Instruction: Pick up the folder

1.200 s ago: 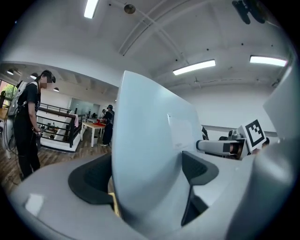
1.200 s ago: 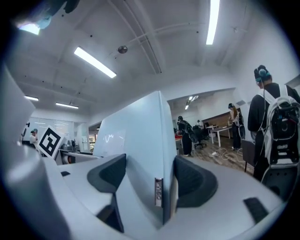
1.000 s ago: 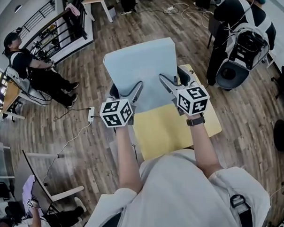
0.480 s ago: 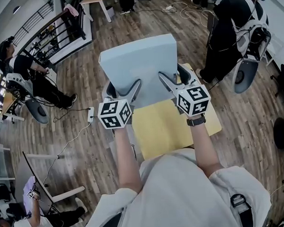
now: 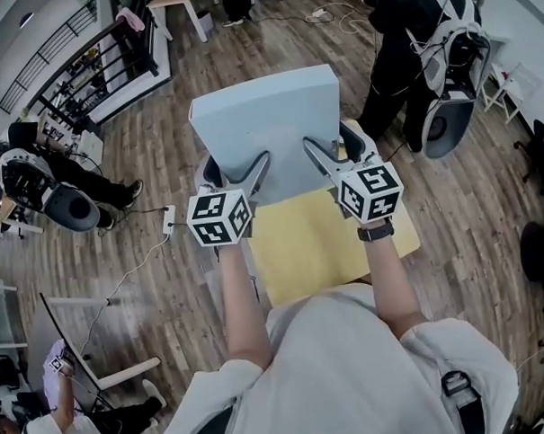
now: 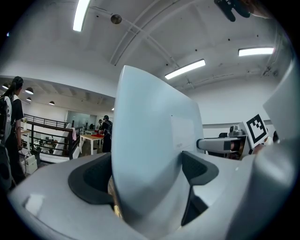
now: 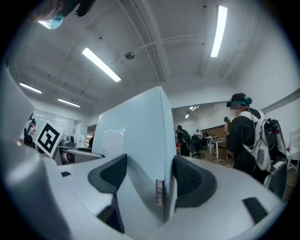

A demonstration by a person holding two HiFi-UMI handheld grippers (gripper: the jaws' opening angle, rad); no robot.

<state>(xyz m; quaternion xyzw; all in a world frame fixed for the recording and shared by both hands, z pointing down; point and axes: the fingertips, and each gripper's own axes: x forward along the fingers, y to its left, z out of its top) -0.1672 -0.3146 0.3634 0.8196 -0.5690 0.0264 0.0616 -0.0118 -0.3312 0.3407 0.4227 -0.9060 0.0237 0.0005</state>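
1. The left gripper (image 5: 237, 173) and the right gripper (image 5: 335, 150) each clamp the near edge of the pale blue folder (image 5: 263, 122), which is held over the far side of the yellow table (image 5: 309, 246).
2. The pick-up seems done; only steady holding is left.
3. Since the earlier frame the folder has hardly moved, but the bystander with the backpack (image 5: 426, 43) has shifted.

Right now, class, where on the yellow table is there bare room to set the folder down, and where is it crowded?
Bare: the yellow table from the left gripper and right gripper back to the person's chest. Crowded: its far part is hidden under the folder, which both grippers clamp.
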